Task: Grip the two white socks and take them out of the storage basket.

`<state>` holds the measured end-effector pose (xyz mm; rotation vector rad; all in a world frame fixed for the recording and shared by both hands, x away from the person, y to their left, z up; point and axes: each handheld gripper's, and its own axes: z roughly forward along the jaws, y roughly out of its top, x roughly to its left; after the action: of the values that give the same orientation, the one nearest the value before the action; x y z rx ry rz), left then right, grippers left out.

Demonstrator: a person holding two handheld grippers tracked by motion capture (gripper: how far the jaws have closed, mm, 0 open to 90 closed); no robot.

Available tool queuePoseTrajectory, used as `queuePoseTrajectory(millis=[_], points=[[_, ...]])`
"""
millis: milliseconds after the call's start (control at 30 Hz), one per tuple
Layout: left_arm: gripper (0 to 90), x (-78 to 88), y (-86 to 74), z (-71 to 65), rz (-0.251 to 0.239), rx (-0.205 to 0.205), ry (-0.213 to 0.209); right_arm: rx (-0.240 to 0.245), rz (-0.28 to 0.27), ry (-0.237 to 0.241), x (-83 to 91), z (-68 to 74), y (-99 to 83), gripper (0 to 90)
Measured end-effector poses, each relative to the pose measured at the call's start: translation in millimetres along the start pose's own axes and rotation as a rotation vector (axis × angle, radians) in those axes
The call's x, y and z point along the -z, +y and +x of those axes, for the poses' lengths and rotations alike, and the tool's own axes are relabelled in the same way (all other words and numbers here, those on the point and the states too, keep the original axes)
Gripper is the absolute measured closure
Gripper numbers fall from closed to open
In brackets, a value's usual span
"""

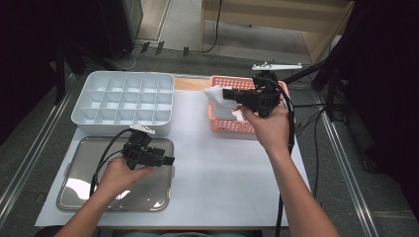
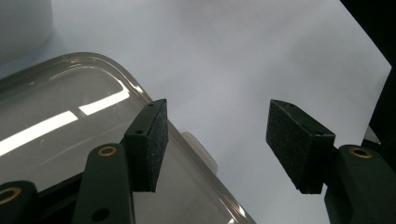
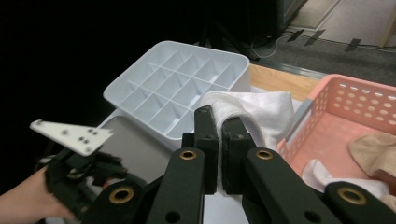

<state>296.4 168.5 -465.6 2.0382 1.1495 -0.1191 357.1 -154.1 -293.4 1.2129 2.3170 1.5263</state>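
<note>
My right gripper (image 1: 226,94) is shut on a white cloth (image 1: 216,95) and holds it in the air over the left end of the pink basket (image 1: 227,127). In the right gripper view the jaws (image 3: 219,126) pinch a fold of the white cloth (image 3: 266,107), which drapes away behind them. My left gripper (image 1: 168,160) hangs open over the right edge of the metal tray (image 1: 84,187). In the left gripper view its jaws (image 2: 217,140) stand wide apart with nothing between them, above the tray's rim (image 2: 140,93) and the white paper (image 2: 233,60).
A white divided box (image 1: 123,98) with several empty compartments stands at the back left. The pink basket (image 3: 345,93) still holds a beige cloth (image 3: 373,149) and another white cloth (image 3: 322,172). White paper (image 1: 222,177) covers the table.
</note>
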Motion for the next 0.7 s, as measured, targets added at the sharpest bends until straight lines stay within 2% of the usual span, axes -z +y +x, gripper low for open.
queuePoseTrajectory(millis=[33,100,133,167,267,333,367,433,467,500,600,700], points=[[40.1,0.0,0.0,0.0,0.000,0.000,0.000,0.000,0.000,0.000,0.0,0.0,0.0,88.6],[40.1,0.7,0.3,0.0,-0.001,-0.001,-0.002,0.004,0.003,0.037,9.7,12.3,0.9,88.5],[40.1,0.7,0.3,0.0,-0.001,-0.001,-0.002,0.004,0.003,0.037,9.7,12.3,0.9,88.5],[40.1,1.2,0.6,-0.3,-0.001,-0.003,-0.001,0.013,0.009,0.049,13.8,20.8,-0.8,88.5],[40.1,1.4,0.9,-0.6,-0.002,-0.006,0.001,0.021,0.013,0.063,15.6,26.6,-4.6,88.5],[40.1,1.5,1.0,-0.8,-0.001,-0.008,0.001,0.021,0.021,0.077,15.3,30.2,-10.5,88.4],[40.1,1.6,0.9,-0.7,-0.001,-0.012,0.002,0.018,0.035,0.092,13.8,34.2,-19.3,88.4],[40.1,1.6,0.9,-0.5,-0.002,-0.008,0.003,0.038,0.049,0.098,10.3,38.1,-30.0,88.3],[40.1,1.6,0.9,-0.5,-0.002,-0.008,0.003,0.038,0.049,0.098,10.3,38.1,-30.0,88.3],[40.1,1.4,1.0,-0.5,-0.005,-0.007,0.004,0.034,0.067,0.113,5.7,38.8,-40.9,88.3],[40.1,1.6,1.0,-1.2,-0.005,-0.006,0.002,0.026,0.083,0.124,-0.6,36.1,-51.4,88.3],[40.1,2.1,1.1,-1.1,-0.001,-0.014,0.002,-0.010,0.116,0.133,-13.2,26.9,-72.6,88.3]])
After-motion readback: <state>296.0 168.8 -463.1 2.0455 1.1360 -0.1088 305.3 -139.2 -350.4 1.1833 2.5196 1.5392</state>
